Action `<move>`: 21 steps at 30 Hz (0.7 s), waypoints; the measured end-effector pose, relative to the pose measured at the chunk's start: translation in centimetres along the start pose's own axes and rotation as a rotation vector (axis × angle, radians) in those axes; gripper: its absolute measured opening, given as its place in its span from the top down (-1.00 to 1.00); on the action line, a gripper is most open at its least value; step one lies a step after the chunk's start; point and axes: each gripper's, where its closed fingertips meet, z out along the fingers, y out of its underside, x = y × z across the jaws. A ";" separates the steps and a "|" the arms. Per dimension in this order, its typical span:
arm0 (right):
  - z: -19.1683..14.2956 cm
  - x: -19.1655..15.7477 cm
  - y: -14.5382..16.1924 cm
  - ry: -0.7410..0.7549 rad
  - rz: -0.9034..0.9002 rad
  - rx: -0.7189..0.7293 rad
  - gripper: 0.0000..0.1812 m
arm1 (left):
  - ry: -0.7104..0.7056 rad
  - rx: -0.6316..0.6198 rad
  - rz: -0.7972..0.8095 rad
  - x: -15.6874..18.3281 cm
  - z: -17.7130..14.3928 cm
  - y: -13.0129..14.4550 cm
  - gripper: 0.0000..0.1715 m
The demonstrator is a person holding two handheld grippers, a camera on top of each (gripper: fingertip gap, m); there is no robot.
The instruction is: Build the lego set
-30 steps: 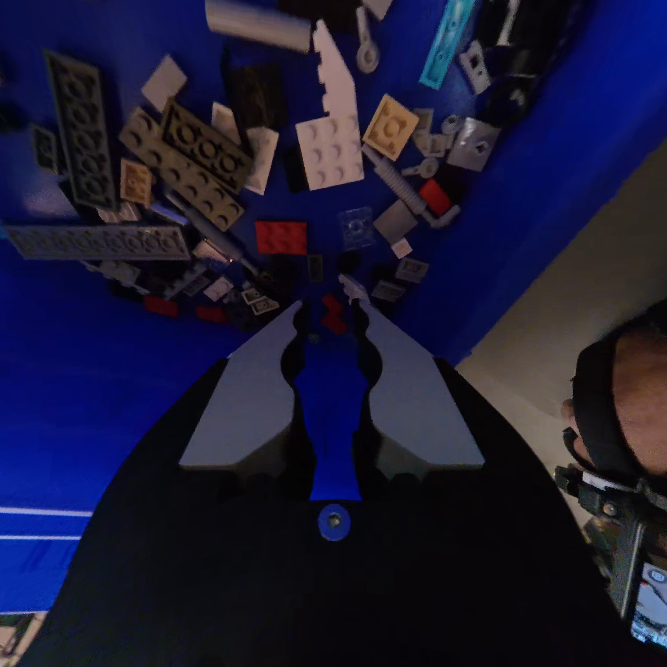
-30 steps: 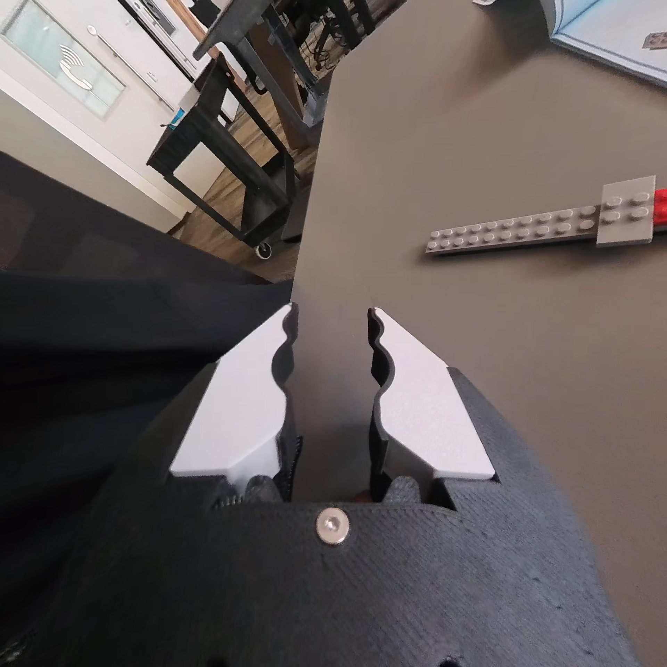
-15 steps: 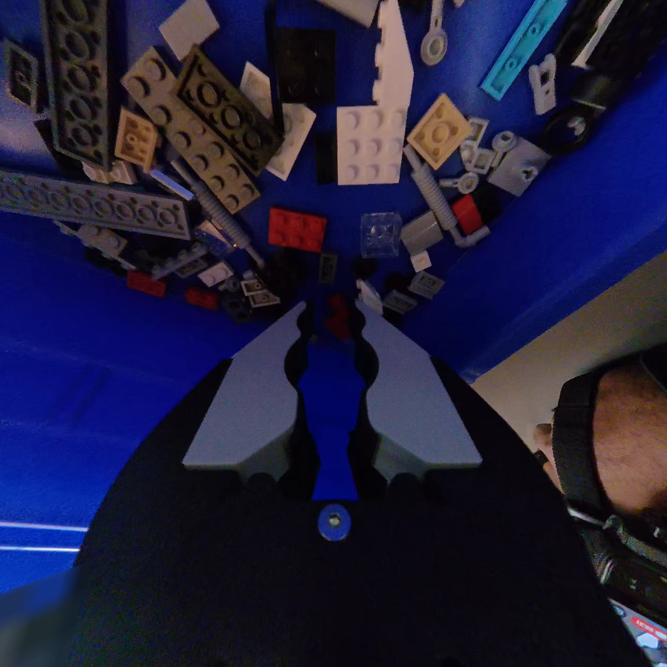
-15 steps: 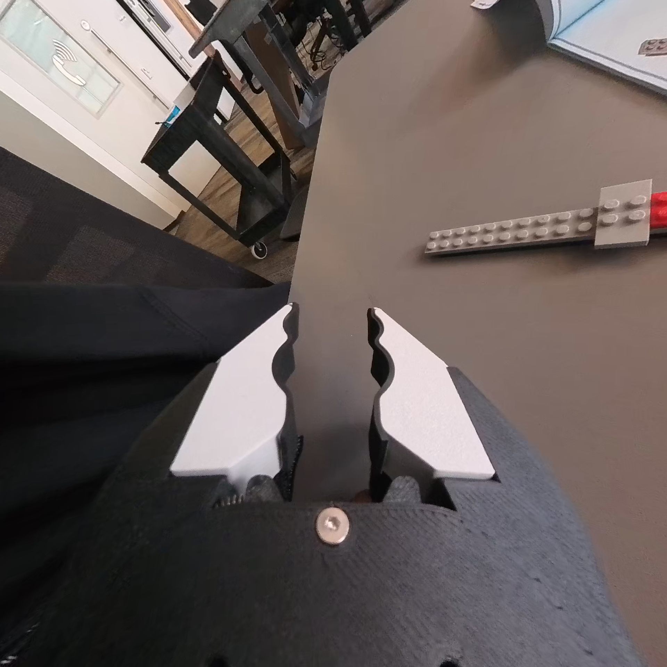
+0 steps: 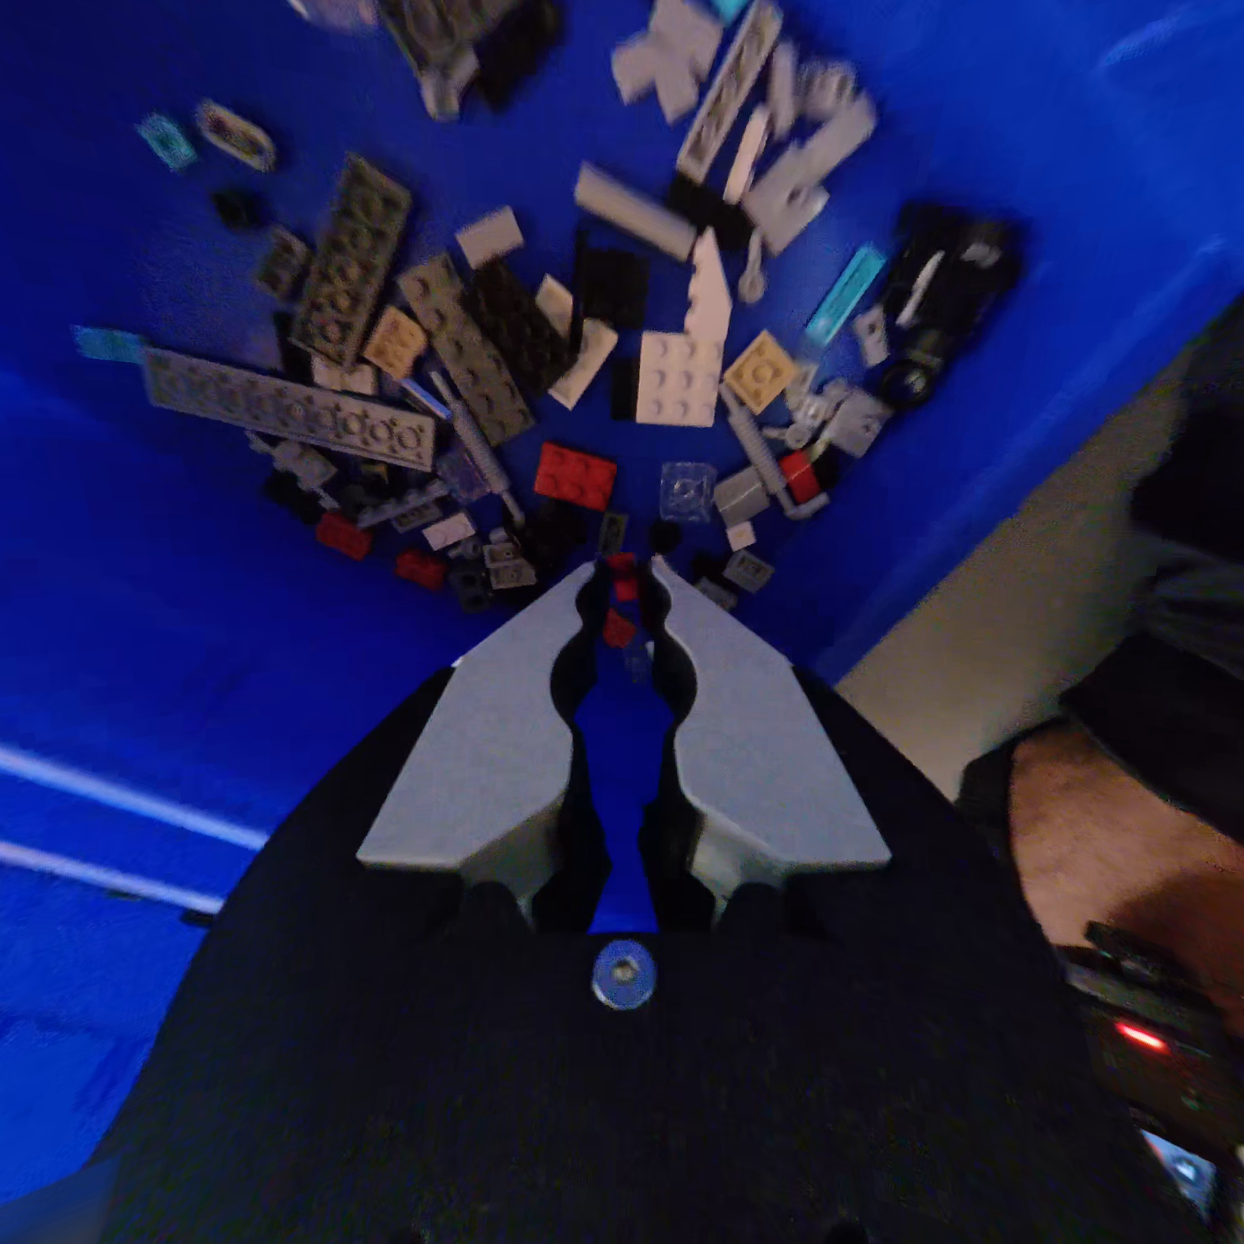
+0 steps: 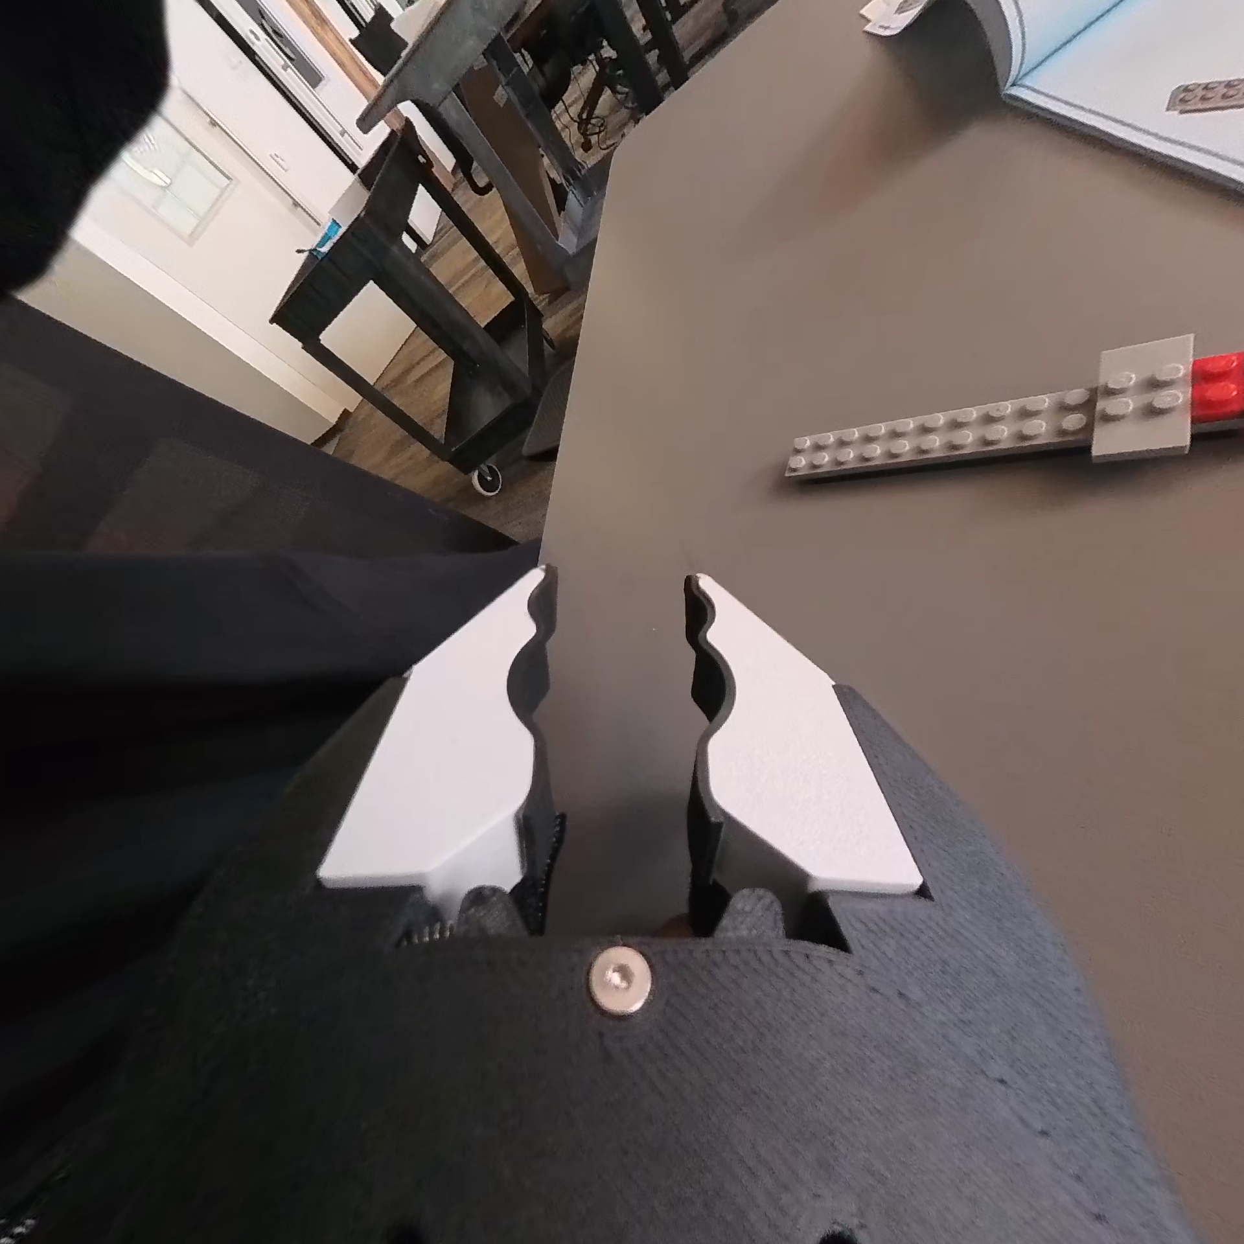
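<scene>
In the left wrist view my left gripper (image 5: 624, 572) hangs over a blue tray (image 5: 202, 606) strewn with loose lego pieces. Its jaws are nearly together, shut on a small red piece (image 5: 623, 584) at the fingertips. A red brick (image 5: 575, 474), a white plate (image 5: 680, 387) and a long grey plate (image 5: 289, 407) lie just beyond. In the right wrist view my right gripper (image 6: 620, 579) is open and empty, low over a dark table (image 6: 875, 235). The started build lies to its right: a long grey plate (image 6: 942, 437) with a light grey plate (image 6: 1144, 397) and a red brick (image 6: 1220, 397) on it.
An open instruction booklet (image 6: 1144, 87) lies at the table's far right. The table's left edge runs close beside my right gripper, with dark cloth (image 6: 202, 639) and a black wheeled cart (image 6: 417, 283) beyond. A person's arm (image 5: 1104, 841) shows right of the tray. The tips of one gripper are about 35 cm away from the tips of the other. About 4 cm separates my left fingertips from the red brick (image 5: 575, 474). The white plate (image 5: 680, 387) is about 6 cm from my left fingertips and 35 cm from my right.
My left gripper's jaws have closed on the small red piece and it has drawn back from the pile, which looks smaller. My right gripper has barely moved.
</scene>
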 end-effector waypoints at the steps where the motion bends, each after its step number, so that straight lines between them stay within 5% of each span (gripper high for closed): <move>1: -0.1 0.0 -0.1 0.000 0.003 0.005 0.56 | 0.013 0.067 -0.029 0.2 -1.1 -0.5 0.91; 6: -0.3 0.2 -0.3 -0.001 0.023 0.030 0.56 | 0.025 0.398 -0.179 1.4 -8.2 0.1 0.91; 11: -0.6 0.5 -0.6 0.012 0.044 0.060 0.56 | -0.015 0.697 -0.405 2.9 -13.8 7.0 0.91; 16: -1.2 1.2 -1.3 0.027 0.088 0.114 0.56 | -0.036 0.856 -0.731 5.0 -12.3 18.5 0.91; 21: -2.1 2.5 -2.2 0.063 0.118 0.172 0.55 | -0.050 0.835 -1.009 8.6 -6.5 28.5 0.91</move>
